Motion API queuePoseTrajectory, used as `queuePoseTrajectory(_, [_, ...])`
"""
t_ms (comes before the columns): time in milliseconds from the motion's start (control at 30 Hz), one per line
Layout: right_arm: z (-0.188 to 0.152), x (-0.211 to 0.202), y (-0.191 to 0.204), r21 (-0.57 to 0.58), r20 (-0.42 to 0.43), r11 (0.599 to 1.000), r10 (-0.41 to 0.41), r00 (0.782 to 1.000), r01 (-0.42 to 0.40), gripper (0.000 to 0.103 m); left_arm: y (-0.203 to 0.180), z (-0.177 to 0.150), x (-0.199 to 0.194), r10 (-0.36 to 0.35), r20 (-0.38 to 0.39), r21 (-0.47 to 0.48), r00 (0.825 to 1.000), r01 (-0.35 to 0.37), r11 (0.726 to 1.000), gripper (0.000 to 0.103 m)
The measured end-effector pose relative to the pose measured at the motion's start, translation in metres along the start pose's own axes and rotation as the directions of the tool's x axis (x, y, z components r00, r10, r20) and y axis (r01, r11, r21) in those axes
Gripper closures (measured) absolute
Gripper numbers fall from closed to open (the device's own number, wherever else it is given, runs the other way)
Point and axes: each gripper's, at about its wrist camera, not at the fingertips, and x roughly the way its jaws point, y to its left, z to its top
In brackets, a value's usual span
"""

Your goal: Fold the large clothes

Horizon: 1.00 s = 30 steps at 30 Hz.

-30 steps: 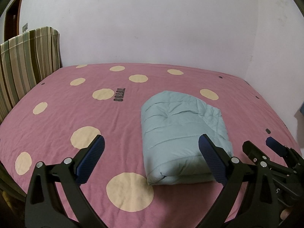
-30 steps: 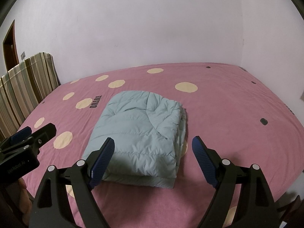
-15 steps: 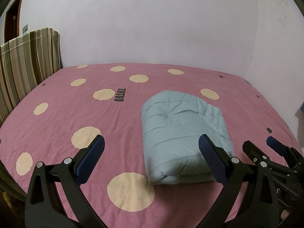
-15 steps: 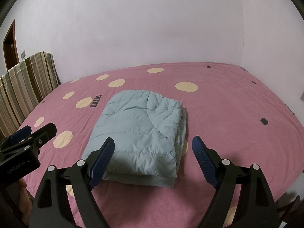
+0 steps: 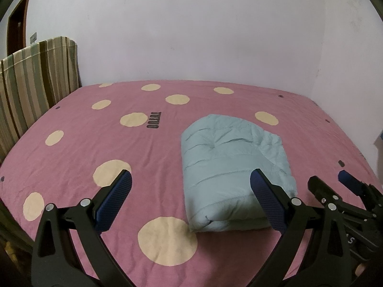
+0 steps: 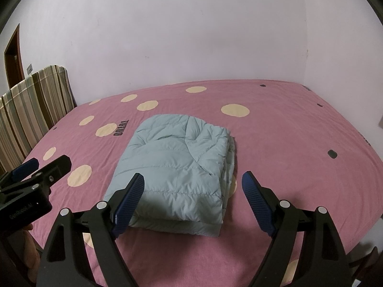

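Right wrist view: folded pale-blue jacket [image 6: 177, 167] lies near the front edge of a pink dotted bed [image 6: 287, 131]. Right gripper [image 6: 192, 203] and left gripper [image 5: 190, 201] hover, jaws wide, holding nothing.

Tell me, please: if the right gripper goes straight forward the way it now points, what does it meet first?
Most likely the folded light blue jacket, near its right edge. The right gripper is open and empty, pointing down at the pink bedsheet. Depth is unclear.
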Motion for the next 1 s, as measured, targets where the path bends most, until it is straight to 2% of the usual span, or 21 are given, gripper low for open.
queuePoseTrajectory(633, [-0.0002,-0.0009,0.0021,0.000,0.000,1.000,-0.003,1.000,0.003,0.021,-0.0018,-0.0007,-0.0028,0.007,0.032,0.014,0.999,-0.007,1.000,0.004])
queuePoseTrajectory(1000, [0.0008,0.0017,0.0012,-0.009,-0.012,1.000,0.003,1.000,-0.003,0.021,-0.0013,-0.0008,0.0064,-0.003,0.013,0.009,1.000,0.002,1.000,0.002])
